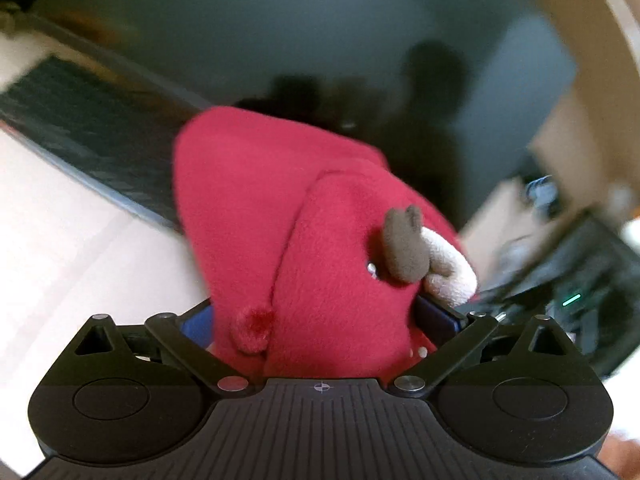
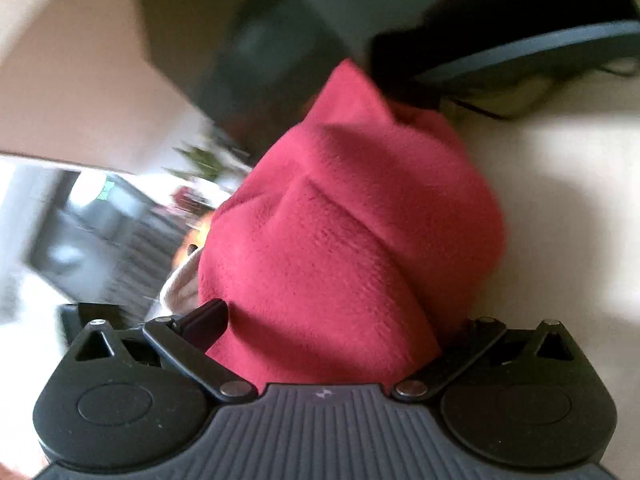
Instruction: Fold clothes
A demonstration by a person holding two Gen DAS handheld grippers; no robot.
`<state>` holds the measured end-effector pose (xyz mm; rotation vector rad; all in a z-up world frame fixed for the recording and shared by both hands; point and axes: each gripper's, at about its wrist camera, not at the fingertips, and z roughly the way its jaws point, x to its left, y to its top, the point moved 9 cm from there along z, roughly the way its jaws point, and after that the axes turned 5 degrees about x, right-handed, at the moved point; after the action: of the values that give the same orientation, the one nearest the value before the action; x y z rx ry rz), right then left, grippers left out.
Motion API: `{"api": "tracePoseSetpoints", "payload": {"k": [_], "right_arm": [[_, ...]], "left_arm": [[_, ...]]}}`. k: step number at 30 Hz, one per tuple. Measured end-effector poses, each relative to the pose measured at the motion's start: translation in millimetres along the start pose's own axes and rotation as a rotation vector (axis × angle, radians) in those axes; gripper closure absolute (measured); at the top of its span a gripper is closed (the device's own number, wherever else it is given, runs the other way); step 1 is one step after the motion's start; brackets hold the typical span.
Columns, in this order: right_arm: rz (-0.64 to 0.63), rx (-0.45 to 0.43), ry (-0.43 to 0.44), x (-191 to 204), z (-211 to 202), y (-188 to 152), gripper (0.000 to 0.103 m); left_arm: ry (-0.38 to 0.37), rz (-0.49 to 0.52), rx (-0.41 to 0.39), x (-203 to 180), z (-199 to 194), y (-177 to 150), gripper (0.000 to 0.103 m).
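Over a blurred pale floor (image 2: pixel 560 208), each gripper (image 1: pixel 316 320) (image 2: pixel 332 328) pinches the red fleece garment (image 1: pixel 280 208) (image 2: pixel 340 220).

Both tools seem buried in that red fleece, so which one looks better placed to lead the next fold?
Hard to call: left tool and right tool both grip the red fleece. Perhaps left, whose view shows the brown appliqué face.

Sunlight washes the pale worktop (image 2: pixel 560 184) in bright patches. A dark woven mat (image 1: pixel 80 120) lies along its edge below a grey-green wall (image 1: pixel 240 20). Blurred beyond it stands what may be a window (image 2: pixel 72 216).
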<state>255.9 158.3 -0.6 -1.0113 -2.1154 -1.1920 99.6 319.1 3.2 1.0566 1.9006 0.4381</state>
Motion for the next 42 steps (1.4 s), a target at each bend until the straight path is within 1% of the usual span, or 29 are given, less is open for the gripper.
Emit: {"api": "tracePoseSetpoints", "payload": {"k": [1, 2, 4, 6, 8, 10, 11, 13, 15, 16, 18, 19, 21, 24, 28, 31, 34, 35, 38, 42], "right_arm": [[-0.031, -0.012, -0.04, -4.3, -4.4, -5.4, 0.0], [-0.045, -0.029, -0.059, -5.5, -15.7, -11.4, 0.0], [-0.072, -0.062, -0.098, -7.7, -38.5, -23.6, 0.0], [-0.117, -0.085, -0.177, -5.2, -68.2, -41.6, 0.0], [-0.213, -0.091, -0.258, 2.6, -89.6, -57.5, 0.0], [-0.345, -0.075, -0.312, 14.9, -103.1, -83.1, 0.0], [-0.395, -0.061, -0.329, 26.2, -94.7, -90.3, 0.0], [-0.485, -0.018, -0.371, 41.2, -76.4, -106.1, 0.0], [-0.554, 0.043, -0.526, 34.5, -51.5, -119.2, 0.0], [-0.596, 0.056, -0.591, 30.4, -44.4, -129.7, 0.0], [-0.608, 0.029, -0.609, 33.0, -38.9, -132.4, 0.0], [-0.583, 0.018, -0.603, 35.8, -41.0, -131.4, 0.0], [-0.557, -0.017, -0.569, 38.3, -55.0, -133.5, 0.0], [-0.526, -0.095, -0.521, 54.0, -83.5, -141.3, 0.0], [-0.503, -0.204, -0.522, 63.3, -123.1, -164.9, 0.0], [-0.515, -0.264, -0.517, 70.2, -130.4, -188.2, 0.0], [-0.556, -0.274, -0.567, 70.3, -130.0, -223.0, 0.0], [-0.56, -0.265, -0.58, 68.4, -126.4, -231.0, 0.0], [-0.579, -0.221, -0.582, 61.9, -122.6, -252.8, 0.0], [-0.568, -0.236, -0.578, 56.9, -126.9, -259.4, 0.0]], "left_arm": [[0.045, 0.002, 0.007, 10.5, -0.7, -6.1, 0.002], [0.066, 0.007, -0.003, 15.6, -7.3, -14.9, 0.002], [0.081, 0.004, -0.026, 13.8, -23.7, -34.8, 0.002], [0.086, 0.001, -0.015, 3.5, -37.9, -60.6, 0.002], [0.113, 0.043, 0.002, -8.9, -46.8, -81.3, 0.002], [0.155, 0.106, 0.018, -20.0, -49.3, -100.6, 0.002], [0.175, 0.129, 0.027, -22.9, -48.3, -108.9, 0.002], [0.233, 0.124, 0.062, -18.3, -36.1, -121.5, 0.002], [0.289, 0.132, 0.093, -14.0, -24.1, -132.1, 0.002], [0.317, 0.158, 0.092, -15.1, -20.8, -135.4, 0.002], [0.369, 0.231, 0.096, -21.2, -16.0, -138.9, 0.002], [0.377, 0.236, 0.087, -23.5, -18.0, -138.9, 0.002], [0.364, 0.226, 0.057, -31.6, -28.1, -138.5, 0.002], [0.362, 0.215, -0.024, -45.4, -49.9, -142.2, 0.002], [0.387, 0.224, -0.114, -74.4, -77.2, -163.4, 0.002], [0.439, 0.275, -0.171, -95.5, -89.9, -187.6, 0.0], [0.487, 0.3, -0.228, -103.2, -95.9, -213.2, 0.0], [0.5, 0.306, -0.244, -105.4, -97.6, -221.3, 0.0], [0.496, 0.277, -0.233, -102.9, -96.3, -235.6, 0.0], [0.505, 0.255, -0.224, -102.1, -94.5, -250.7, 0.0]]}}
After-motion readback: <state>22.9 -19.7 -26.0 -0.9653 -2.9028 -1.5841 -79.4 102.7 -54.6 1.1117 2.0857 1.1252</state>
